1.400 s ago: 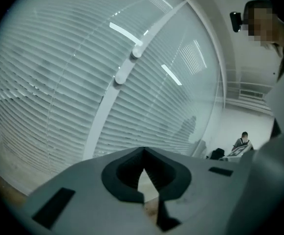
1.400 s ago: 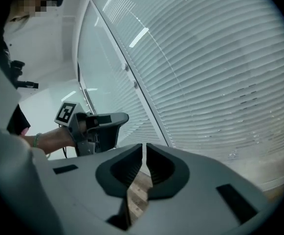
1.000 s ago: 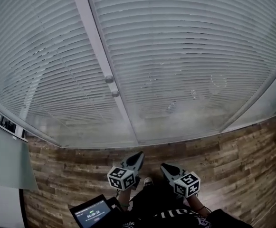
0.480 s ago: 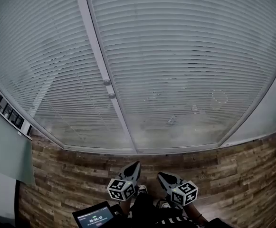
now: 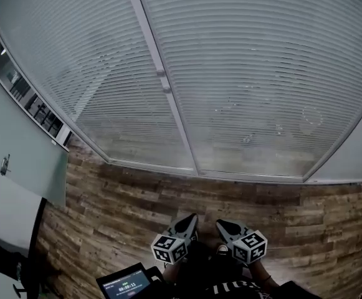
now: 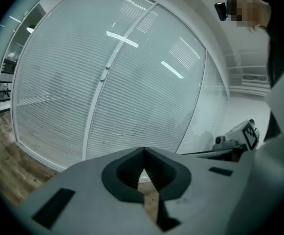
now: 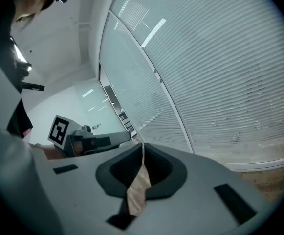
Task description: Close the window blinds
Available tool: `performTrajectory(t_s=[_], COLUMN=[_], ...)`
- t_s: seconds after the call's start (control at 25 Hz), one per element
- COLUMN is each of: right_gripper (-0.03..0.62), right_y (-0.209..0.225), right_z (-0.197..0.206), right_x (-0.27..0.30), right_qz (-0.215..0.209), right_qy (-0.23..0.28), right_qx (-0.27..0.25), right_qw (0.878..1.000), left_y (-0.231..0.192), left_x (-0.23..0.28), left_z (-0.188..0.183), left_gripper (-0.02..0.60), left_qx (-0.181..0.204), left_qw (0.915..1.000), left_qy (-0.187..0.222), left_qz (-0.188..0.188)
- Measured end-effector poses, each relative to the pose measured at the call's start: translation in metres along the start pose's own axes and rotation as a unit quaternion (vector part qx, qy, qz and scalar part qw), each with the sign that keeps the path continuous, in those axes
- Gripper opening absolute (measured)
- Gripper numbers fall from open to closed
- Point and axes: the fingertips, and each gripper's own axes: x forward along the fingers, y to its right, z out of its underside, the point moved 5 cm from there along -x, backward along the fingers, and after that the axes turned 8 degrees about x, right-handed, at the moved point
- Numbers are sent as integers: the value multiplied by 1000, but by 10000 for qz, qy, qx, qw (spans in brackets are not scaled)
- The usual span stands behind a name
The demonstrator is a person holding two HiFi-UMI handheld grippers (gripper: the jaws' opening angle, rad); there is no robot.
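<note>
**Approach to the window.** The window blinds (image 5: pixel 261 61) fill the upper part of the head view as two panels of horizontal slats, lowered to the wooden floor (image 5: pixel 137 198) and divided by a pale upright post (image 5: pixel 146 30). Two small knobs (image 5: pixel 162 73) sit on that post, one just below the other. The lower slats look partly see-through, which suggests that they are tilted open.

The left gripper (image 5: pixel 190 219) and right gripper (image 5: pixel 220 224) are held low and side by side, close to the person's body. Both are over the floor and well apart from the blinds. In each gripper view the jaws are pressed together at the tips with nothing between them, and only floor shows through the gap behind the tips.

**Handling, as judged.** The slats appear thin, light and easily bent, so they are a poor place to grip. They may also lie behind glass, though this cannot be told for certain. The knobs on the post are the likelier controls. They are small, hard and probably smooth, and should be taken squarely between opened pads.
</note>
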Motion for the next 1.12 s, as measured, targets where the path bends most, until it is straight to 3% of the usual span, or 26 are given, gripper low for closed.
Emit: performTrajectory(t_s=[0.2,0.52,0.84,1.12], right_gripper=[18,18,18,18], right_y=[-28,-86,-182,-232], right_z=[10,28,98,155], right_x=[-10,-3,2,-14], right_qz=[-191,-252,-79,203], right_qy=[9,268,453,364], right_qx=[-57,-320,-41,-159], right_qw=[9998,9988,9989,9990], left_y=[12,21,4,1], left_x=[-32,-104,-219,-275], left_z=[-2,10,42,74], left_gripper=[5,5,5,5], left_qx=[56,163,228,89], left_qw=[9998,9994,9988,9987], left_qy=[111,306,417,387], left_qz=[-124,64,124,306])
